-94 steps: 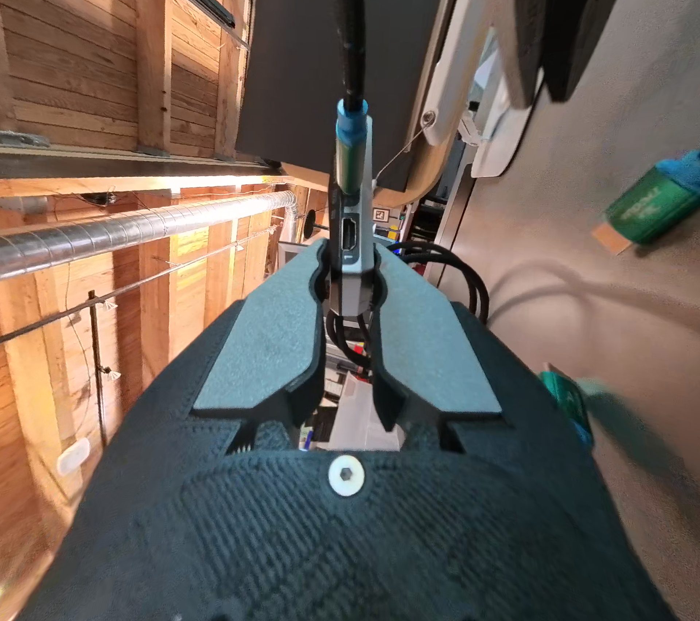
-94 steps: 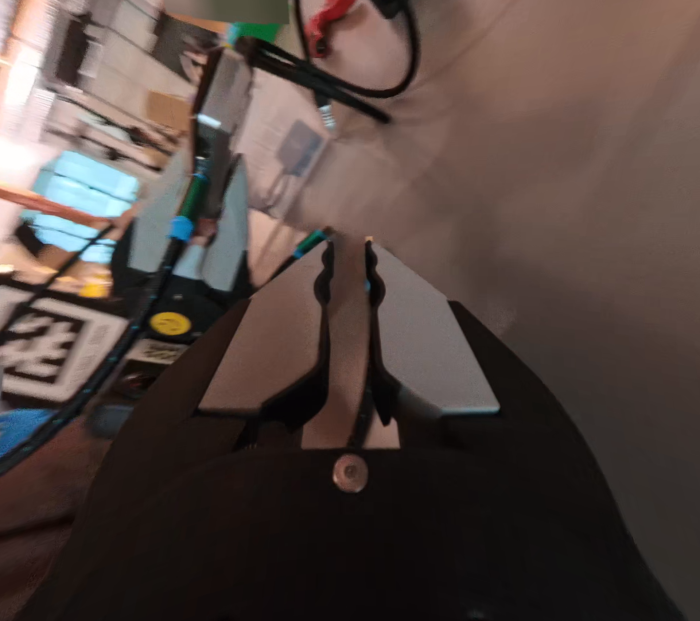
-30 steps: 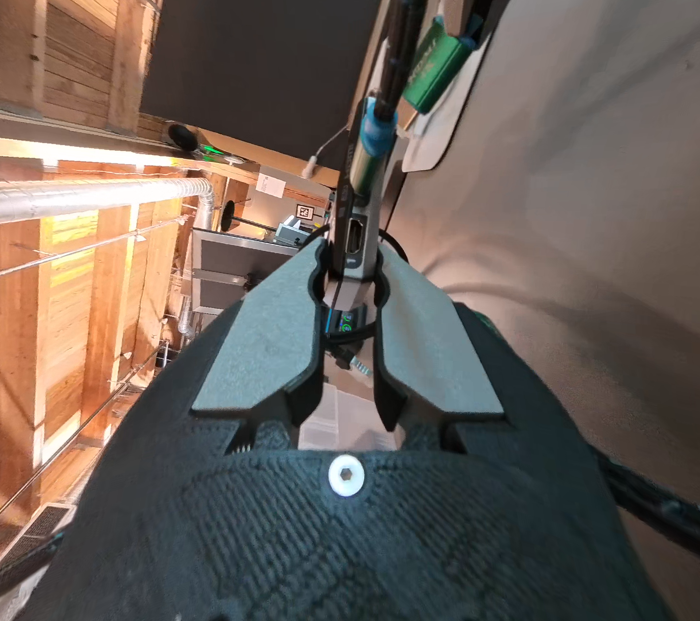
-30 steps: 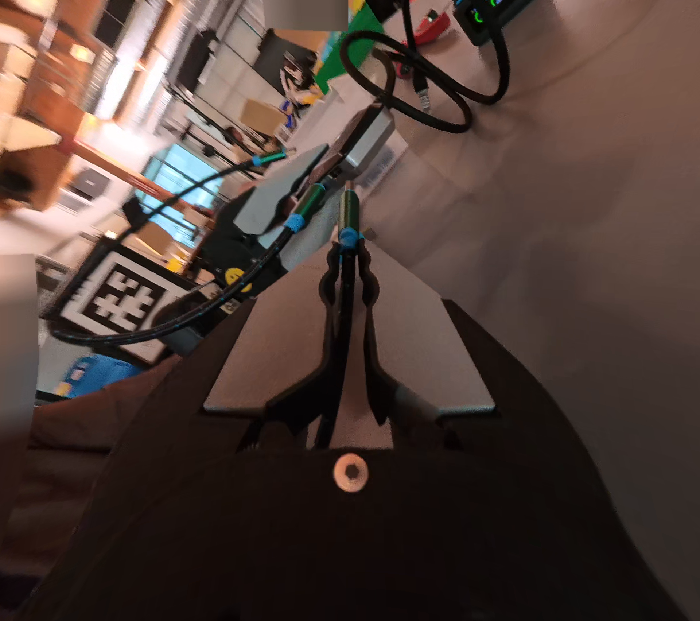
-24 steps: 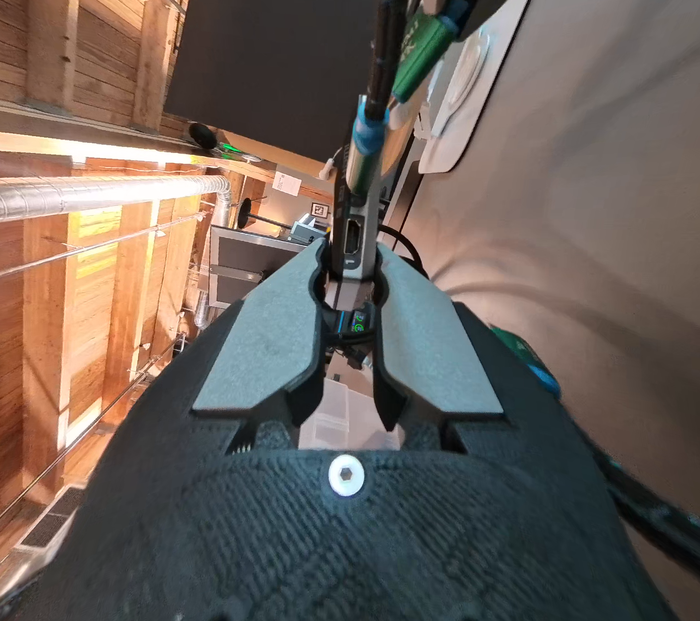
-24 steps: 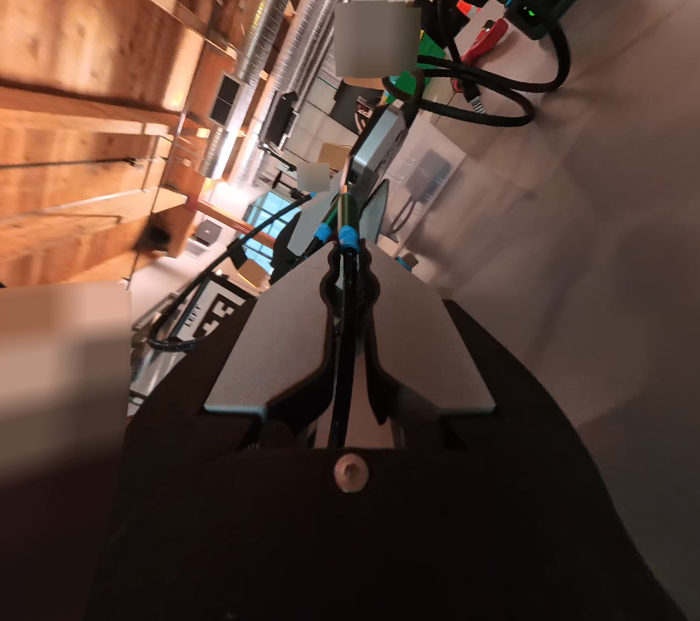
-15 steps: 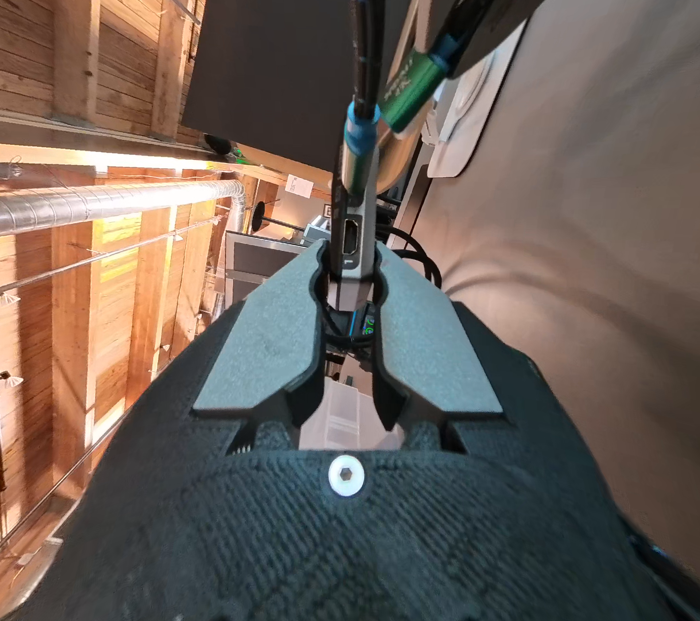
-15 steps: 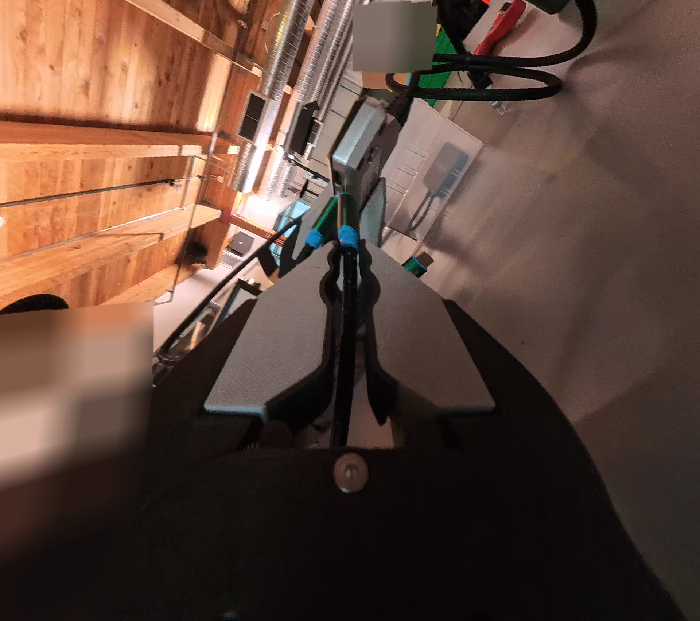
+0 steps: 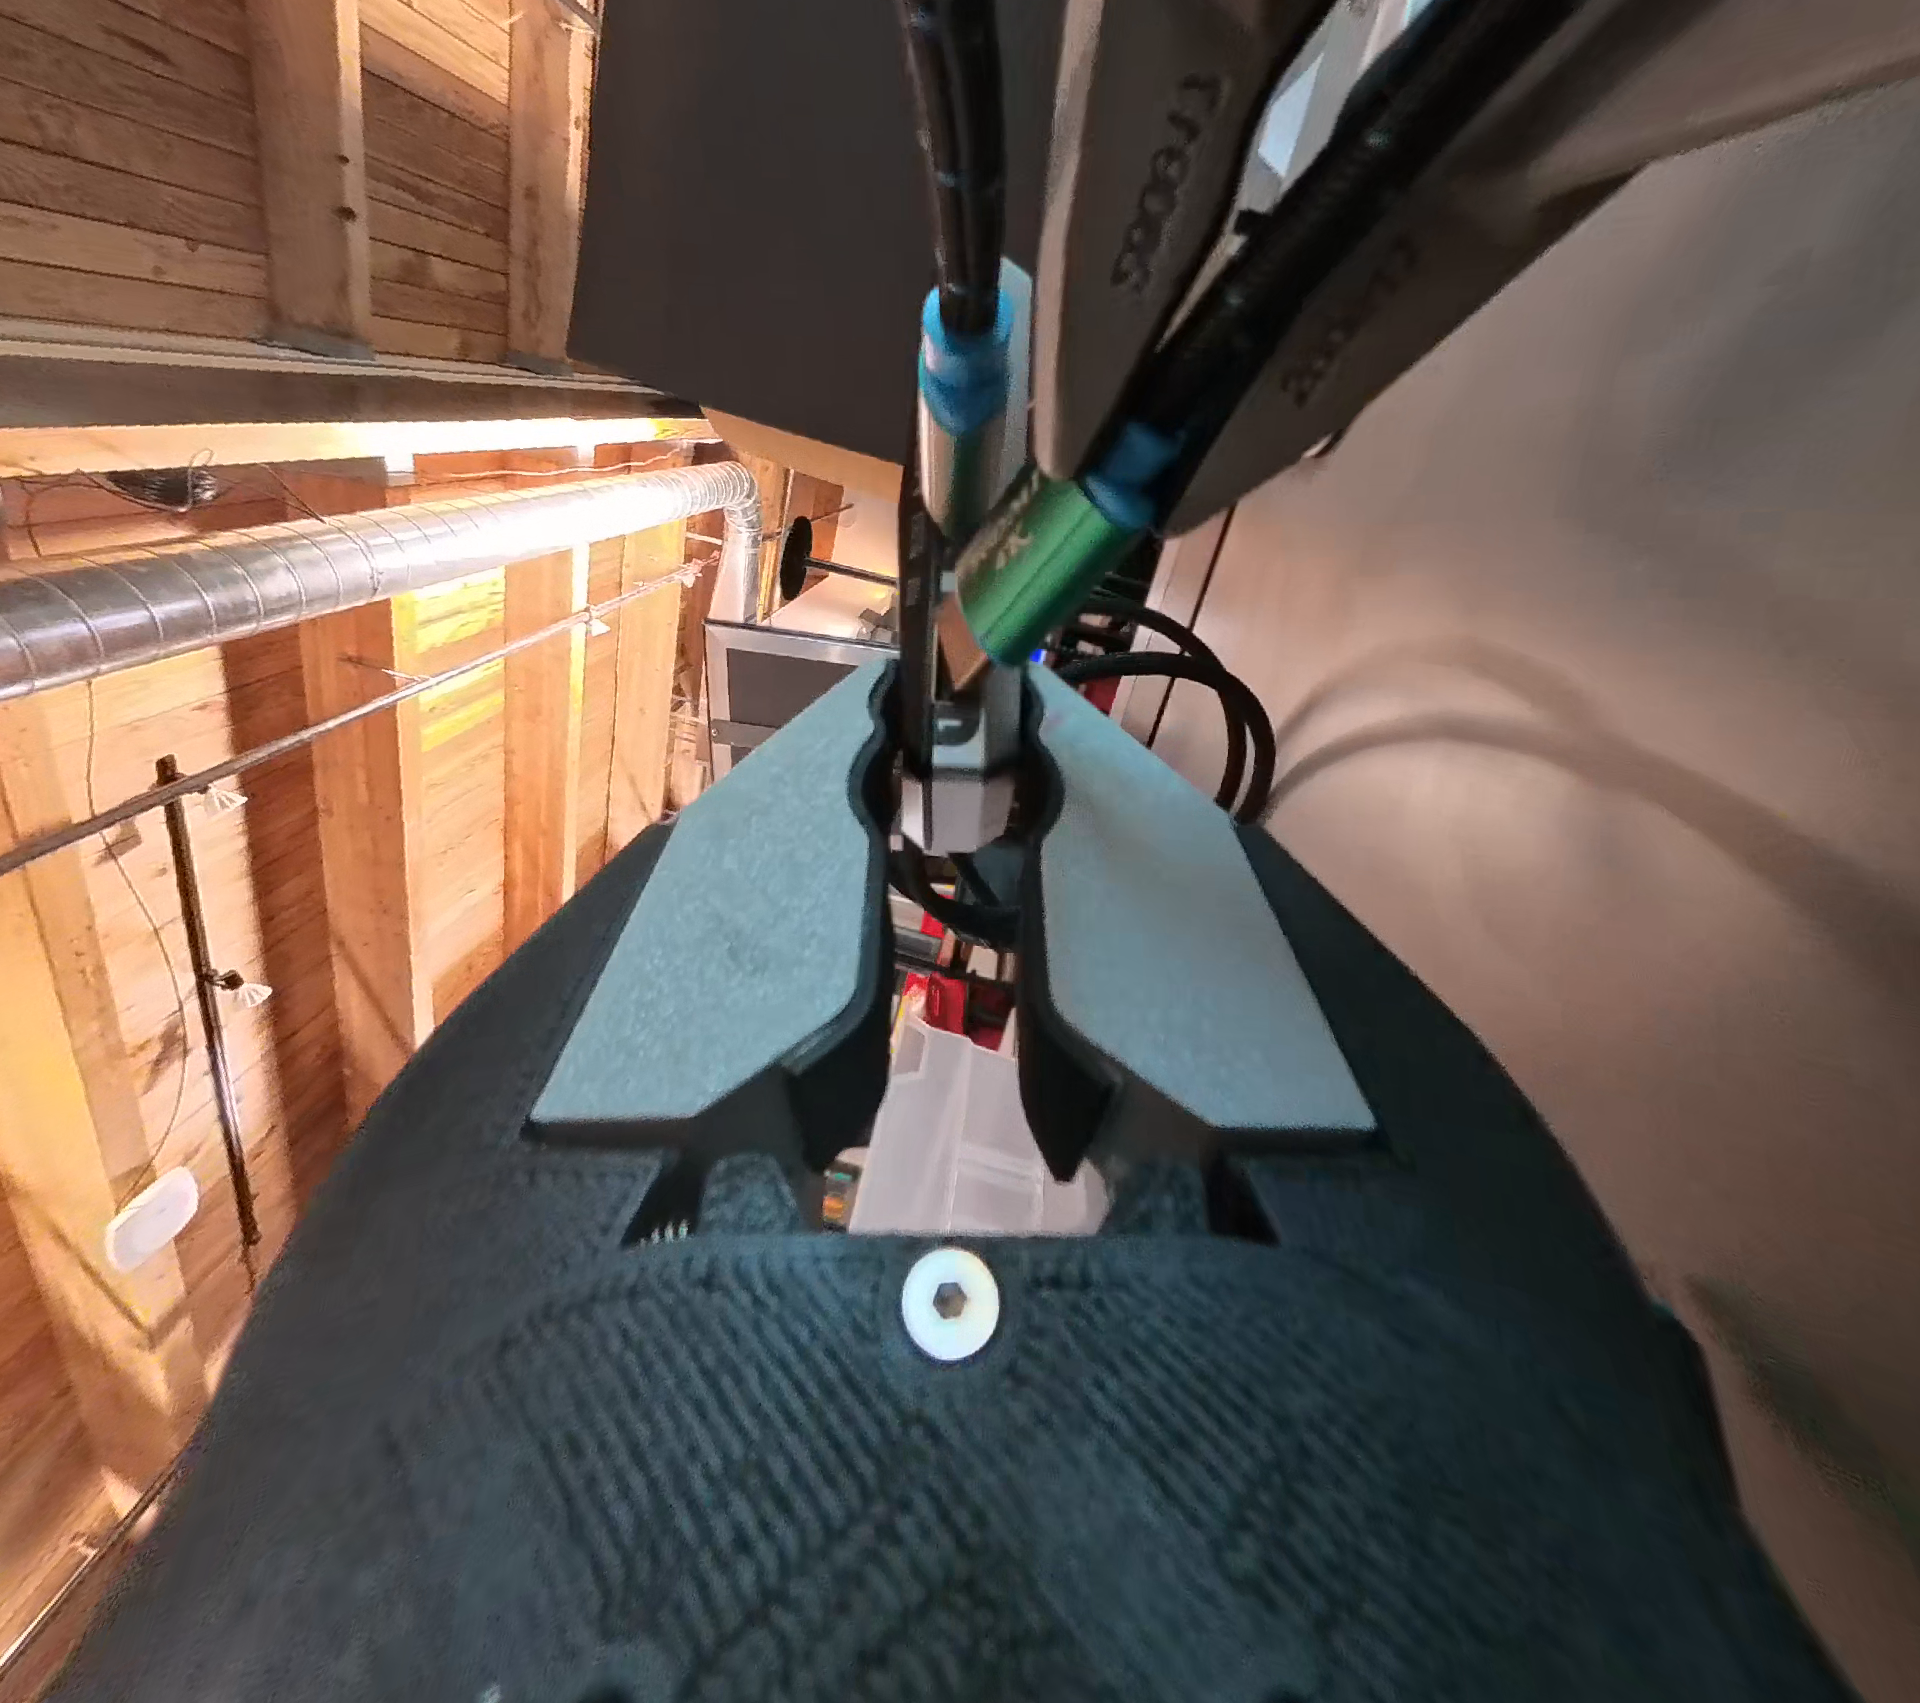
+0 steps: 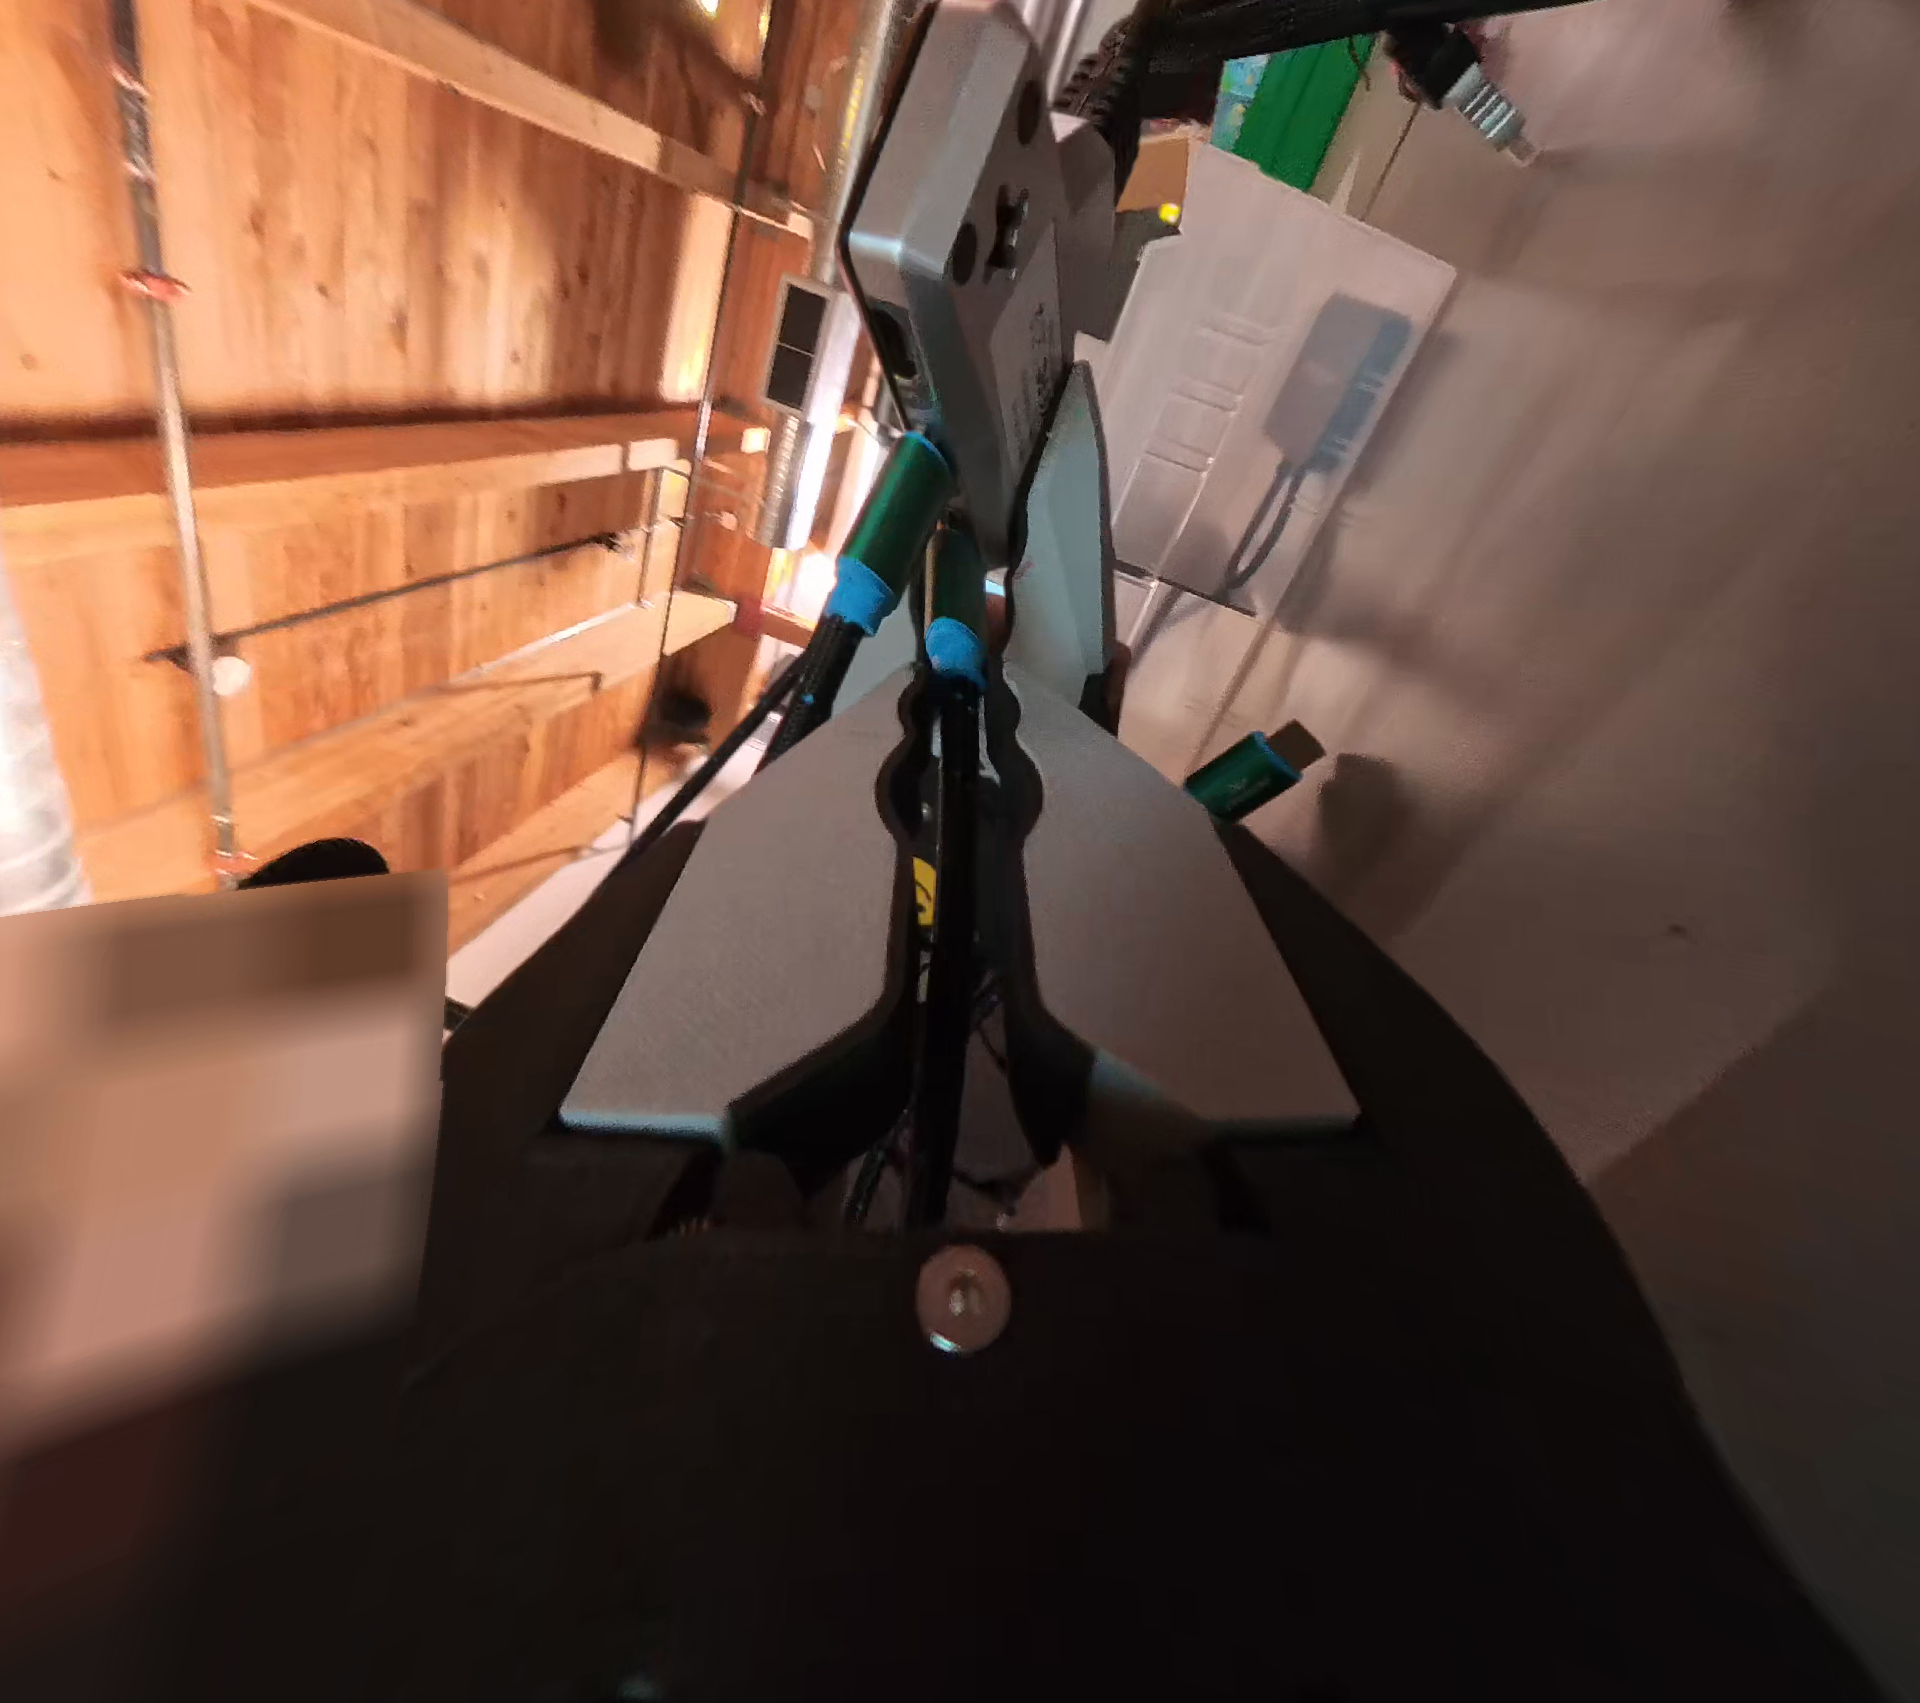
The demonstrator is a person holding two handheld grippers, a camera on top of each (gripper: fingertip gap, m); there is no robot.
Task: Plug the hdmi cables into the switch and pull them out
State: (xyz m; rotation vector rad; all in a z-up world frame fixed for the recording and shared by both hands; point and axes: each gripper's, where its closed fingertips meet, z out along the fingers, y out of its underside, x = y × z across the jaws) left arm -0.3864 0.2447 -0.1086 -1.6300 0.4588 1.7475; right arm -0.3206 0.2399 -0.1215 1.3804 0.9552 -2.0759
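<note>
Wooden plank wall (image 9: 156, 95) with a silver duct (image 9: 312, 573) running across it, beside the grey-brown counter (image 9: 1610, 822).

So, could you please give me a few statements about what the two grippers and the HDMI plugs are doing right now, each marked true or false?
1. The left gripper is clamped on the grey switch. True.
2. The right gripper is open and holds nothing. False: it is shut on a black cable just behind the blue collar of the held green plug.
3. The seated green plug already sits in the switch. True.
4. The switch lies flat on the table. False: it is held up off the table.
5. A spare green plug lies on the table. True.
</note>
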